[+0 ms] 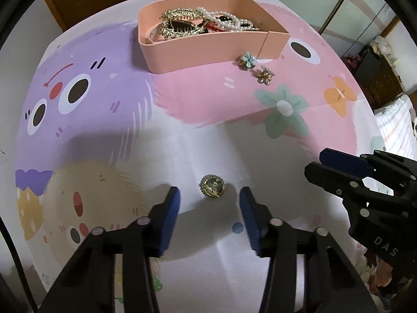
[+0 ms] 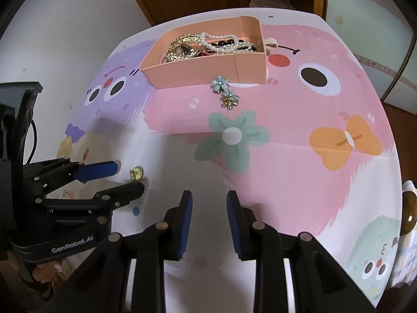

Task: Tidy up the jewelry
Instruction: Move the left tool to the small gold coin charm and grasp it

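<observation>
A round gold brooch (image 1: 213, 187) lies on the cartoon-print mat between the blue pads of my left gripper (image 1: 209, 191). The pads stand a little apart from it on both sides, so the gripper is open. In the right wrist view the same brooch (image 2: 136, 173) sits between the left gripper's (image 2: 129, 177) fingers. My right gripper (image 2: 209, 195) hovers over bare mat, narrowly open with nothing in it; it also shows at the right edge (image 1: 316, 161). The pink box (image 1: 208, 49) at the back holds a pearl string (image 1: 226, 17) and gold pieces.
Two small flower clips, one pale blue (image 1: 247, 60) and one gold (image 1: 265, 75), lie on the mat just in front of the pink box (image 2: 198, 74). The mat (image 2: 286, 130) covers the round tabletop. A wooden cabinet and a bed stand beyond the table's edge.
</observation>
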### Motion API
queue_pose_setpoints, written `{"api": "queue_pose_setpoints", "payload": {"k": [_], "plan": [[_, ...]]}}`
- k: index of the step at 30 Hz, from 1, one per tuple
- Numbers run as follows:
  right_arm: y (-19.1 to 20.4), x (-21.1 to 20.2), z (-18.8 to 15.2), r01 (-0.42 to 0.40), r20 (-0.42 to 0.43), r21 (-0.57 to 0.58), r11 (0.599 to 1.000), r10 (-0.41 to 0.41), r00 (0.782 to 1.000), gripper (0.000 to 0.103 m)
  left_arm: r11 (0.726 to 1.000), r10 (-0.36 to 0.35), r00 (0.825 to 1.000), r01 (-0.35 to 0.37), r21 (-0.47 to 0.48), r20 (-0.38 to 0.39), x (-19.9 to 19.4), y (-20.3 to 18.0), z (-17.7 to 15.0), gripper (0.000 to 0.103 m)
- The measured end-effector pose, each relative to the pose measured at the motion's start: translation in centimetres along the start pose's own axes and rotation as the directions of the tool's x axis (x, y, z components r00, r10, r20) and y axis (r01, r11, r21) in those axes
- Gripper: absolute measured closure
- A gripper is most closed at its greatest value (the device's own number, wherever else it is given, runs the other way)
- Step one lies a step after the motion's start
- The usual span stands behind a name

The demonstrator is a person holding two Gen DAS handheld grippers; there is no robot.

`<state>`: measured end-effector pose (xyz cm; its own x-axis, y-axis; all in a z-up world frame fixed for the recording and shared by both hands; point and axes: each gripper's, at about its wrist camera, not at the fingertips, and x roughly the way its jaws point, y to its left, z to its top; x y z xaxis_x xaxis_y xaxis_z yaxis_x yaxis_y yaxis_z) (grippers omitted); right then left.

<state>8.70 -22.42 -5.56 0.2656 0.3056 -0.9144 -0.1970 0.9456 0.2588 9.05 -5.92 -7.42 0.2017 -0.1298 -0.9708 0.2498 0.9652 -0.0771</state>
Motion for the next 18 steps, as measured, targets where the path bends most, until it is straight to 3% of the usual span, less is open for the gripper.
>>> {"api": "queue_pose_setpoints", "payload": {"k": [8,13,18], "plan": [[-0.1,0.2,0.1,-0.02,0.006,0.007,1.0,0.02,1.0,0.076,0.999,0.029,0.999,-0.028,0.018,-0.035,0.8,-0.4,0.7,0.067],[-0.4,0.5,0.2,-0.03,-0.002,0.017,0.999,0.03,1.0,0.076,0.998,0.051,0.997,-0.048,0.044,-0.058,0.8,-0.8,1.4,0.086],[-0.7,0.4,0.3,-0.032,0.001,0.025,0.999,0.032,0.999,0.076,0.997,0.061,0.996,-0.057,0.055,-0.067,0.9,-1.3,1.6,0.086]]}}
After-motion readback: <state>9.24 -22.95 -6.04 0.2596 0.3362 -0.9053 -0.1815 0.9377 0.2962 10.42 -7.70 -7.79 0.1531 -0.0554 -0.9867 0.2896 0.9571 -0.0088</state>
